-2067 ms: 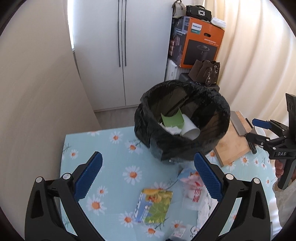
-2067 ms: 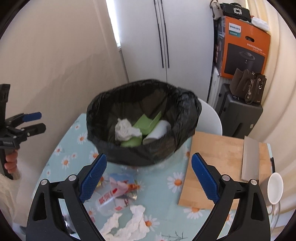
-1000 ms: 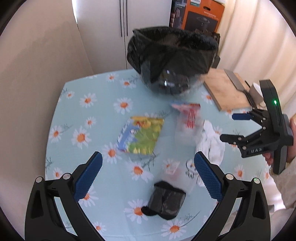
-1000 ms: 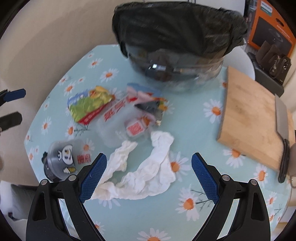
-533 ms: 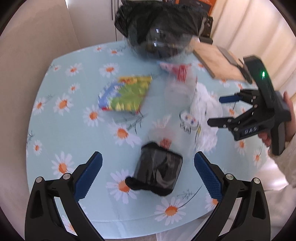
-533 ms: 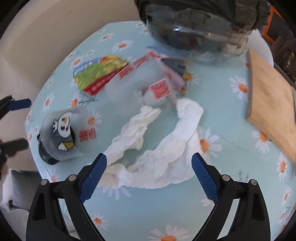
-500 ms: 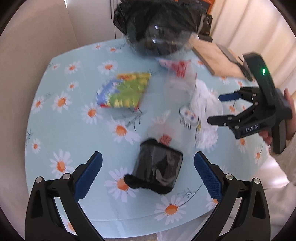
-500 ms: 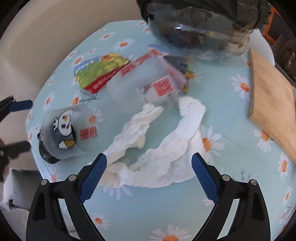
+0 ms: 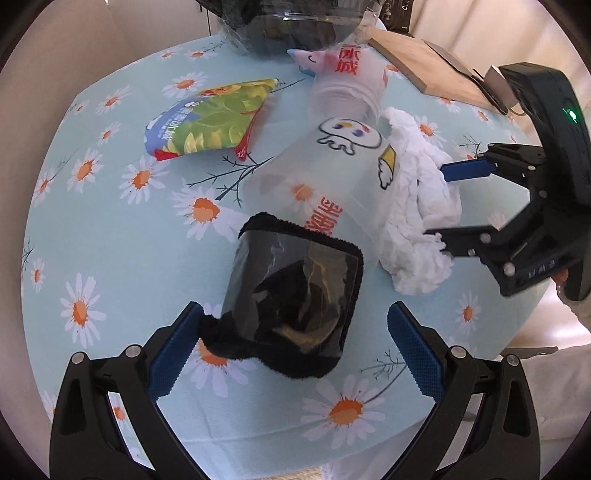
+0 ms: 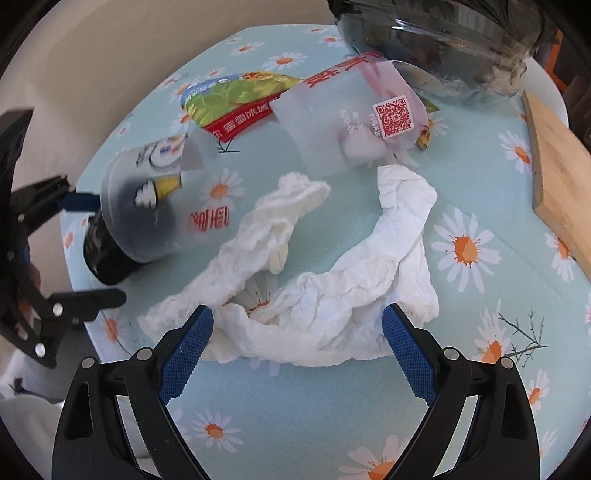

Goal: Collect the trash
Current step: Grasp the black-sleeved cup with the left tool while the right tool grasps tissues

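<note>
Slippage is to be feared, since the frosted cup [image 9: 325, 177] with its black-sleeved end [image 9: 291, 306] lies on its side near the counter [image 9: 110, 221] edge between the spread-apart left hand-held gripper [image 9: 291, 354], and could be rolled off, while the crumpled tissue [image 10: 332, 295] under the equally parted right hand-held gripper [image 10: 295, 350] may be only partly gathered.

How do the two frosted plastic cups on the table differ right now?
The nearer cup has a black sleeve over its end between the left gripper fingers; the farther cup has none. The nearer shows a cartoon face, the farther a QR label. The farther lies beside the trash bin. Both are translucent, lying on their sides.
</note>
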Demonstrator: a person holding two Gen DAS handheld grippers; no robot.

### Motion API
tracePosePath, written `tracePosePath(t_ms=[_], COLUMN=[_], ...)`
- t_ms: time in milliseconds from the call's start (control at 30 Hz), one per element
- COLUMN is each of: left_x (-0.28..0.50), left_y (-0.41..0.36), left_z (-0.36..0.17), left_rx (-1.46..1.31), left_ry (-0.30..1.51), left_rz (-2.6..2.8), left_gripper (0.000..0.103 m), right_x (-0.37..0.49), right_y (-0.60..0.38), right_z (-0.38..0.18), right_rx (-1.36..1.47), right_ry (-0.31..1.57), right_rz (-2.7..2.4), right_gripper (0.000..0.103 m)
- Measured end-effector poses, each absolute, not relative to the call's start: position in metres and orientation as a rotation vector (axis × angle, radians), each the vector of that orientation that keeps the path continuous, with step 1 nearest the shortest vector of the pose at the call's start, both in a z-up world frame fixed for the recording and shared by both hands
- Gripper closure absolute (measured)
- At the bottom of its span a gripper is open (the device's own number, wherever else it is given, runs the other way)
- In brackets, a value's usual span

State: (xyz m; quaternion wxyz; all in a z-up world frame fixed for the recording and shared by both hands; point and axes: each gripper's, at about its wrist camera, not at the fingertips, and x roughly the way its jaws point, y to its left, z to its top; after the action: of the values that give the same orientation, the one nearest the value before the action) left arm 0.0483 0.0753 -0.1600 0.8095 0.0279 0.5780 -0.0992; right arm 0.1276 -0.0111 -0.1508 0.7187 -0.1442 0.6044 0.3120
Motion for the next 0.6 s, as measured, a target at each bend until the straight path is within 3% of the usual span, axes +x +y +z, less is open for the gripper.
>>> tracePosePath(t_ms=[200,267,433,600], left_x=[0.055,0.058,0.061,0.063], left_y=[0.079,0.079,0.08,0.084], left_z=[-0.166,-0.169,-0.171,-0.168], left_rx=[0.078,0.087,0.063,0.042], left_ry=[1.237,1.243,1.254,1.269], left_rz=[-0.211,-0.21,-0.248,-0.246], left_gripper=[0.006,0.006,0.028,0.034], right_x=[0.109,0.107,0.114,0.124], right_y=[-0.009,-0.01,-0.023,-0.042], right_z=[-0.154,-0.153,-0.143,-0.139], right_rx=[-0.449,-0.468,-0.422,-0.352], right_ry=[1.271,1.257,1.273,1.322], right_rz=[0.685,0.68,0.661,0.635], right_gripper=[0.015,0.021,0.074,0.086])
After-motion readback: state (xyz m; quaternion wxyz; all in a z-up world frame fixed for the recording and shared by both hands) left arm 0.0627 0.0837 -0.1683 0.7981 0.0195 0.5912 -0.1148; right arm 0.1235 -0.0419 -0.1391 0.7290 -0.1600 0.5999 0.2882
